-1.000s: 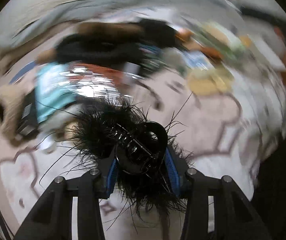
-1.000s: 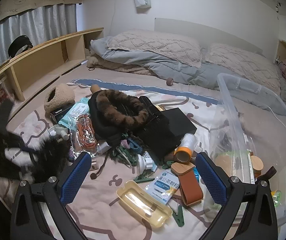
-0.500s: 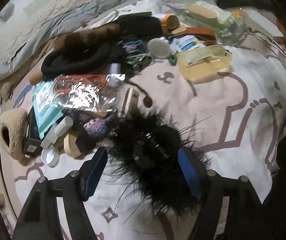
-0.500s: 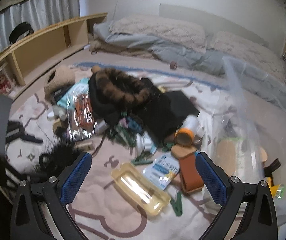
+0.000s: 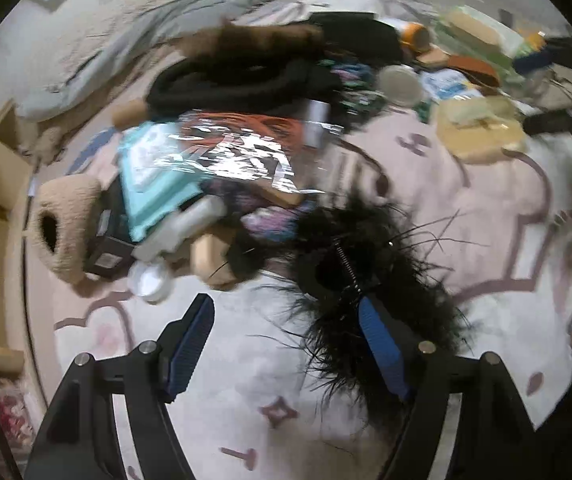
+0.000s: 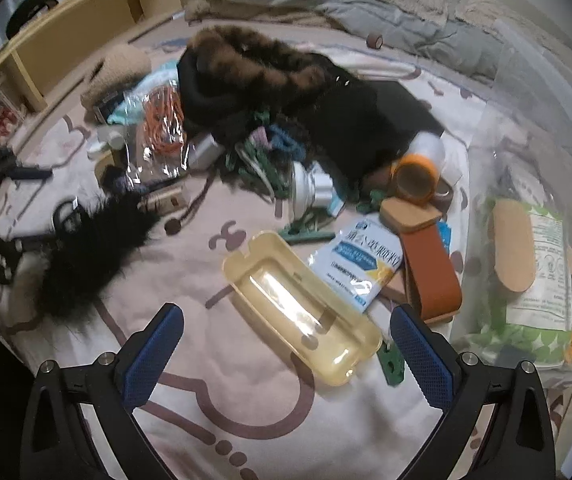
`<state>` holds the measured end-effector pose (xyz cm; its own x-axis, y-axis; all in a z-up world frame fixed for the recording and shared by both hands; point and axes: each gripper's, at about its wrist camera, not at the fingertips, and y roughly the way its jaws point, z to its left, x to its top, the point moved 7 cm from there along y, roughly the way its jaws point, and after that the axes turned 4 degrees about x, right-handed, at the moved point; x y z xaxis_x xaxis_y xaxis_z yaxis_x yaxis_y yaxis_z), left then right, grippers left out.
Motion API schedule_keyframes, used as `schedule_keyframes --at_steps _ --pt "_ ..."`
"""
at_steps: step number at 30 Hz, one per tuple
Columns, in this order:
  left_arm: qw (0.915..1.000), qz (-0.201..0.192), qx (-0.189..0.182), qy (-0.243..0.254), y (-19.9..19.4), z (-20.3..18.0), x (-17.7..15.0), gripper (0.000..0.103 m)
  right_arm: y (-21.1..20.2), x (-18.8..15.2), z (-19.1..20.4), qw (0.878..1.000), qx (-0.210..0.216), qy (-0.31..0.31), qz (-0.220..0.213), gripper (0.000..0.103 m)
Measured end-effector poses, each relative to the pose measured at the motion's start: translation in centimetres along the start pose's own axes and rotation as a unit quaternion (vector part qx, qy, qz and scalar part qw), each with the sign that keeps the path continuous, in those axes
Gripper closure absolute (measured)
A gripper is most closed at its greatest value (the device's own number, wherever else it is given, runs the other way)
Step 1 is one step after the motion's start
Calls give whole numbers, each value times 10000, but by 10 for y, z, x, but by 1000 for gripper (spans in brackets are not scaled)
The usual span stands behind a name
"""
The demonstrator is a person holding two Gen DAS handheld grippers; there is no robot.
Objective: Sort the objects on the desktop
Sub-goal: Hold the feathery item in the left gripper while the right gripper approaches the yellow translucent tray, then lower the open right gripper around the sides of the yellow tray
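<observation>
The black feathery hair clip (image 5: 349,276) lies on the pink patterned bedspread (image 5: 270,360), leaning against the right finger of my left gripper (image 5: 284,304). Those jaws are opening, and no pad presses on the clip. The right wrist view shows the same clip (image 6: 90,256) at the left. My right gripper (image 6: 286,312) points down over a translucent yellow tray (image 6: 325,336). Its jaws stand wide and are closing slightly, and the tray lies between and just beyond the fingertips, untouched.
A heap sits beyond: a black fur-trimmed garment (image 6: 254,68), a bagged orange cable (image 6: 162,124), an orange tape roll (image 6: 415,178), a blue-white packet (image 6: 355,264), a brown strap (image 6: 429,272). A clear plastic bin (image 6: 545,92) stands at right, a beige slipper (image 5: 62,232) at left.
My left gripper, shut on the feathery clip a second ago, has opened and the clip now rests on the bedspread. My right gripper has dropped and tilted down toward the yellow tray.
</observation>
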<state>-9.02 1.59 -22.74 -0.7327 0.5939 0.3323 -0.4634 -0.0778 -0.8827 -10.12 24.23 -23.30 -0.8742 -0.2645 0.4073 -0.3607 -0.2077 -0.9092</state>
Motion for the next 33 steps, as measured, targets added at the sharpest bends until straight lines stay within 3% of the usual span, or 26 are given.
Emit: schedule_keyframes --at_steps 1,4,6,11,14,16,20,29,33 --pt "10000 -12 8 -76 0 5 1 27 1 0 1 10000 1 -33 34 16" --pt "9997 -43 -99 -239 -3 14 2 27 9 -4 4 9996 42 -13 265 36" --pt "9994 -64 -221 -248 -6 13 2 27 16 -8 4 9990 62 -34 437 45" --pt "9985 -151 -525 -1 -13 -6 2 27 36 -19 4 9970 -55 -179 753 51" --pt "9968 -75 -797 66 -11 -20 0 27 51 -26 4 9942 -171 -313 1017 64" --pt "9963 13 -860 75 -8 -26 0 27 56 -29 5 9928 -256 -419 1090 82" --pt "9959 55 -892 149 -6 -32 -3 27 50 -25 12 9938 -175 -461 993 97" --pt "9936 63 -1105 -219 -1 -31 0 27 30 -27 59 9909 596 -691 992 100" --pt "9944 -103 -995 -325 7 -34 1 27 31 -30 65 9905 577 -898 871 100"
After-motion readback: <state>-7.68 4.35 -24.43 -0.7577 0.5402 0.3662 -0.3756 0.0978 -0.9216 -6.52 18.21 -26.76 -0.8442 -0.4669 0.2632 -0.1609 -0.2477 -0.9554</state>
